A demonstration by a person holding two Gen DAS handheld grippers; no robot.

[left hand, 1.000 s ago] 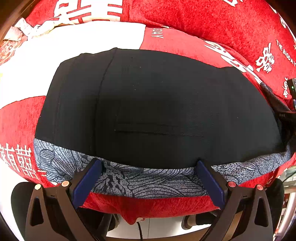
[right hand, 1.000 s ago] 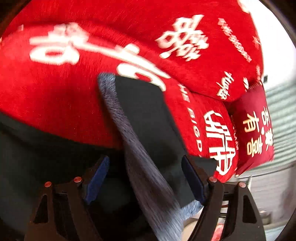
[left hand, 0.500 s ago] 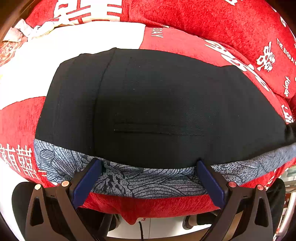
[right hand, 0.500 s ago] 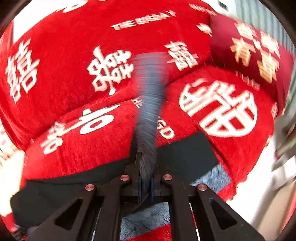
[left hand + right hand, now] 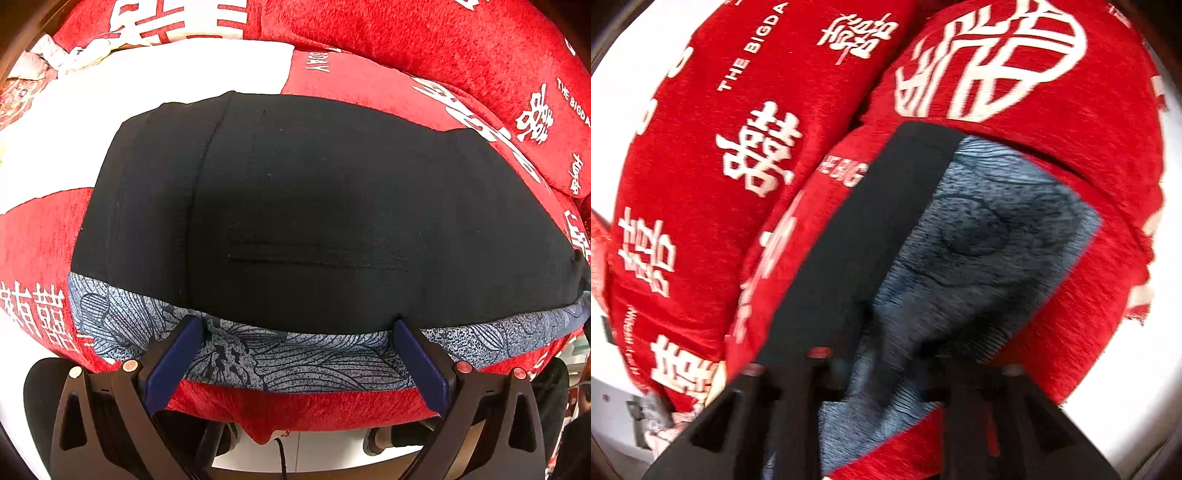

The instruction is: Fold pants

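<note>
Clearly the pants (image 5: 314, 221) are soft, light cloth that will droop and slide wherever they are not held, so the sensible hold is a pinch on an edge or corner, such as the grey patterned band (image 5: 325, 358) along the near side. They lie spread flat on a red cushion (image 5: 388, 85), the black panel ahead of the left gripper (image 5: 297, 354), whose jaws stand wide apart with the patterned band between them and nothing pinched. In the blurred right wrist view, the right gripper (image 5: 882, 373) has just been opening; grey cloth lies between its jaws, but whether the pads press on it I cannot tell. Beyond the jaws, red back cushions (image 5: 746, 158) crowd the far edge and could catch a lifted fold. A crumpled pale cloth (image 5: 70, 59) lies well off to the far left.
</note>
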